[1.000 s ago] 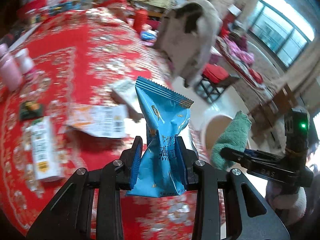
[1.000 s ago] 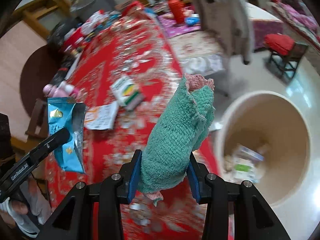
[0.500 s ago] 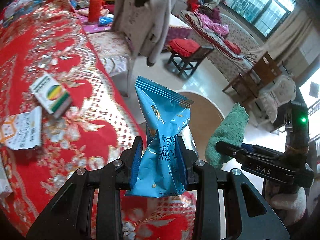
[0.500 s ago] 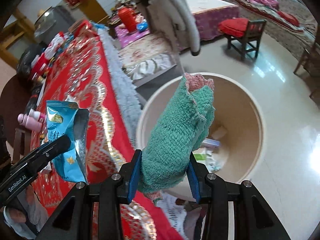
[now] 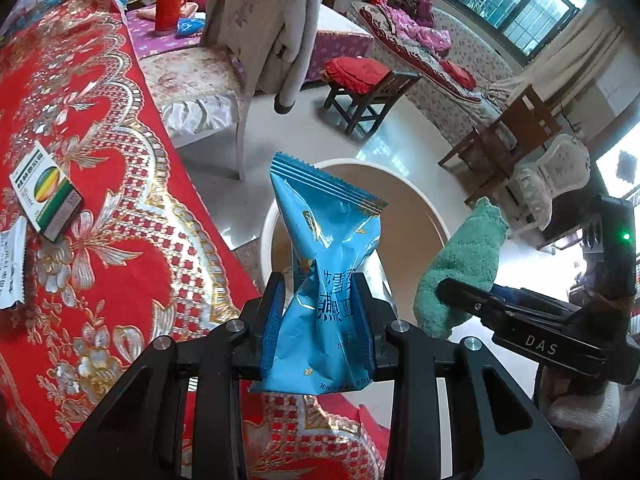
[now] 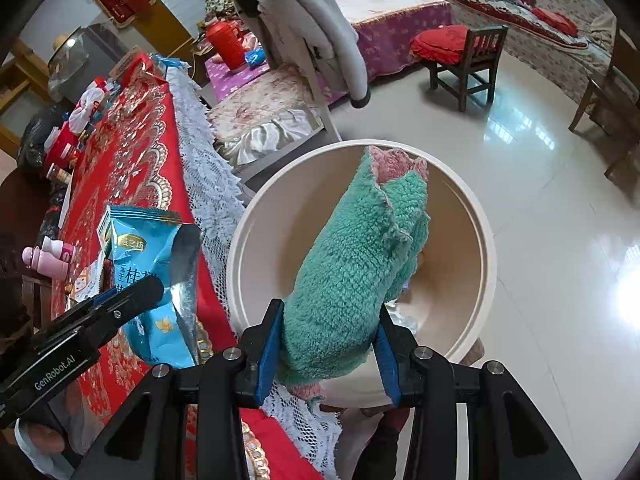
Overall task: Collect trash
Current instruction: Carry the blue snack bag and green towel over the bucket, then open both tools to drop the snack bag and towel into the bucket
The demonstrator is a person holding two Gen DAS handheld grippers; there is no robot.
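Left tool (image 5: 318,320) pinched wrapper (image 5: 324,280), right tool (image 6: 328,344) pinched cloth (image 6: 356,264); you needed wrapper over bin (image 6: 486,248) at 12 before release.

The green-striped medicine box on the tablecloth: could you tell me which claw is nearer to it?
Left. The left claw hangs at the table edge near the medicine box; the right claw is over the bin.

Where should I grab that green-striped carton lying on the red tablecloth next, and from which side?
Take the green-striped carton across its narrow width, jaws on the two long edges, coming straight down from above. It lies flat, printed face up, on the red tablecloth, so only its thin sides offer purchase. Both grippers are full now: left gripper holds the blue snack wrapper, right gripper the green cloth.
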